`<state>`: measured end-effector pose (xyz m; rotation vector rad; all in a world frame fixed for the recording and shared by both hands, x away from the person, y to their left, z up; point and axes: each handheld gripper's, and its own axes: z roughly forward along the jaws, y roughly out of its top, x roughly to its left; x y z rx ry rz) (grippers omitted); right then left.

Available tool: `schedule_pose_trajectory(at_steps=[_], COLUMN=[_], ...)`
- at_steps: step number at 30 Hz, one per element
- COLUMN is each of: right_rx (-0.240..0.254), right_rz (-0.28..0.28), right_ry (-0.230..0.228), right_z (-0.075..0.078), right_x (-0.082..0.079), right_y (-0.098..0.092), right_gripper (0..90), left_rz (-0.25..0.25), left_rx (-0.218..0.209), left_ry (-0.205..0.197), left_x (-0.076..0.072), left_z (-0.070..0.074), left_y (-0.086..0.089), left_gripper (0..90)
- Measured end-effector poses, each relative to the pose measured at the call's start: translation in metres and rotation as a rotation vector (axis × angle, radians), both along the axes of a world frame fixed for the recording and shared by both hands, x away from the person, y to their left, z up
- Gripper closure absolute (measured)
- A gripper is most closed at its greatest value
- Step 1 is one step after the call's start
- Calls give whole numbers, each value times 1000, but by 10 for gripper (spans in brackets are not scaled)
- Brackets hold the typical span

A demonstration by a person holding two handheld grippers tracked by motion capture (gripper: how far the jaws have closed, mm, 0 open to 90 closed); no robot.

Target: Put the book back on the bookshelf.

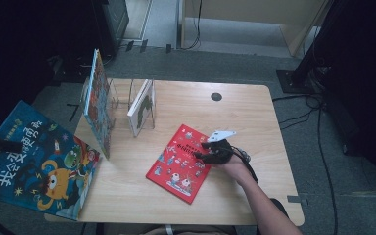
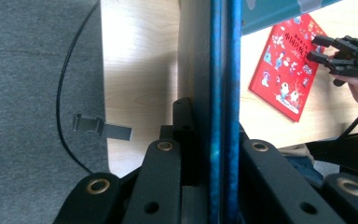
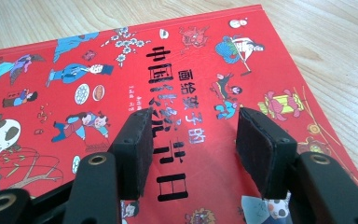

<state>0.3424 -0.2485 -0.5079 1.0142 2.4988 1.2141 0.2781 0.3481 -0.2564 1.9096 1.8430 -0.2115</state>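
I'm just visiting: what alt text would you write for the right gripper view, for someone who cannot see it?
Two black jaws of the right gripper stand open just above a red picture book lying flat on a light wooden table. The cover shows cartoon figures and black Chinese lettering, and nothing is between the jaws.

Bare tabletop (image 1: 254,117) right of rack (image 1: 120,100)
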Motion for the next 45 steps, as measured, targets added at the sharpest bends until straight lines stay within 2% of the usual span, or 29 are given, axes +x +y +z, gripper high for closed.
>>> schedule_pose_trajectory(at_steps=[8, 18, 26, 36, 45], right_rx=[3, 1, -5, 0, -7], right_rz=[2, 1, 4, -2, -17], right_ry=[0, 7, 11, 13, 28], right_z=[0, 1, 1, 2, 3], right_x=[1, 0, -3, -8, -12], right_y=[0, 1, 3, 2, -2], right_gripper=[466, 468, 470, 472, 468], left_rz=[41, 47, 23, 54, 51], left_rx=[-16, -12, 21, 23, 46], left_ry=[-13, -37, -37, -35, -39], left_x=[18, 47, 70, 100, 126], left_z=[3, 14, 23, 24, 26], left_y=[3, -9, -27, -27, -36], left_gripper=[832, 831, 827, 828, 823])
